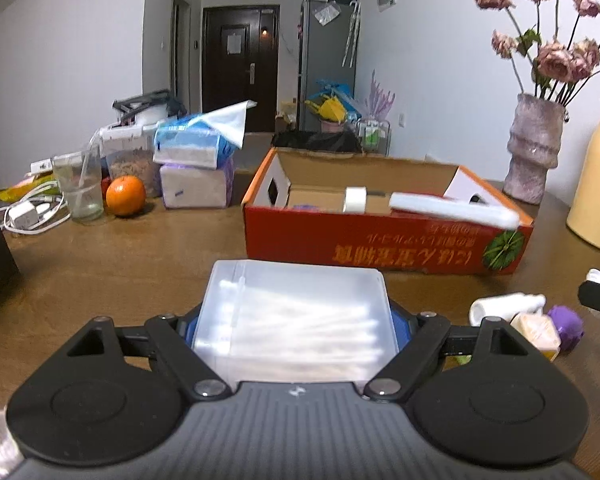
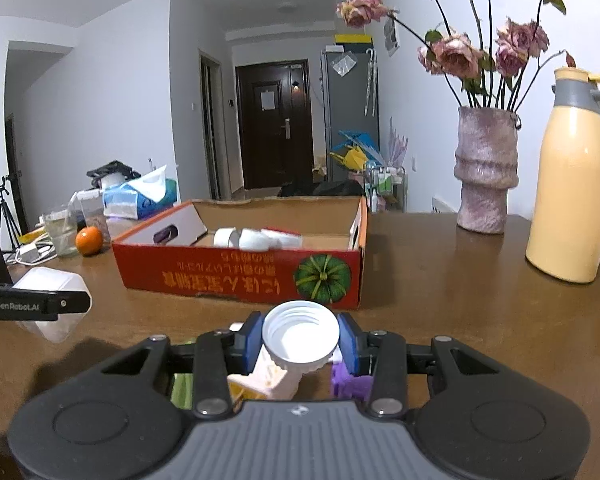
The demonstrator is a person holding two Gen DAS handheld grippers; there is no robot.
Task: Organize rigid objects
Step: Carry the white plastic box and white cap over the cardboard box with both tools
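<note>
My left gripper (image 1: 294, 320) is shut on a clear plastic box of cotton swabs (image 1: 296, 312), held just above the brown table (image 1: 120, 272). From the right wrist view this box (image 2: 56, 284) shows at the left, with a left finger (image 2: 36, 305) across it. The red cardboard box (image 1: 380, 244) stands open behind, with a tape roll (image 1: 355, 199) and a long white item (image 1: 452, 208) inside. My right gripper (image 2: 301, 340) is shut on the threaded mouth of a white bottle (image 2: 300, 332), low over a purple item (image 2: 350, 382) and a pale yellow box (image 2: 240, 390).
A vase of dried roses (image 2: 486, 168) and a cream thermos jug (image 2: 572, 184) stand at the back right. An orange (image 1: 125, 195), a glass (image 1: 82, 188), tissue packs (image 1: 192, 148) and a charger with cables (image 1: 24, 216) crowd the back left.
</note>
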